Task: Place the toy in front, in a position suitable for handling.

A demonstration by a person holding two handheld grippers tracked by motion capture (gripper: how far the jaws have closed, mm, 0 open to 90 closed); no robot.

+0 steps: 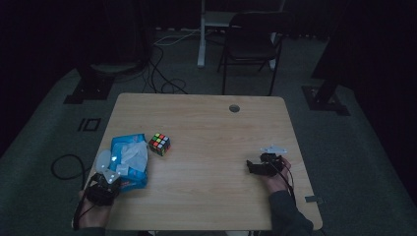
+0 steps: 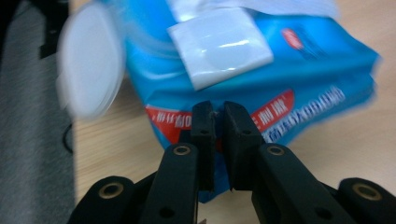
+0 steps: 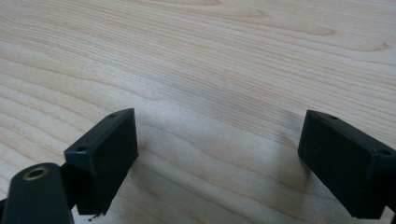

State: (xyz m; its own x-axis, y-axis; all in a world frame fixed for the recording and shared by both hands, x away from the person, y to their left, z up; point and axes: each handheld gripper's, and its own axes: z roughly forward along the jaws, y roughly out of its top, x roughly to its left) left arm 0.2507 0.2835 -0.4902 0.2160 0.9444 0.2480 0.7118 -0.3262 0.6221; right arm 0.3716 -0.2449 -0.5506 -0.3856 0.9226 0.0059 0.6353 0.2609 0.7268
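1. at the left front corner of the worktop [image 1: 206, 191] lies the blue wipes pack [image 1: 129, 161], its white lid [image 2: 88, 60] flipped open.
2. my left gripper [image 2: 215, 122] is at the pack's near end, its jaws almost together with just a thin gap. i cannot tell if it pinches the wrapper.
3. to do this well, i think i should go slow and hold the pack low so it doesn't slide.
4. the pack sits close to the left edge, so pushing left could tip it off.
5. the colour cube [image 1: 160, 144] is just beside the pack.
6. my right gripper [image 3: 217, 158] rests with jaws wide apart over bare wood, with lots of free room in the middle.
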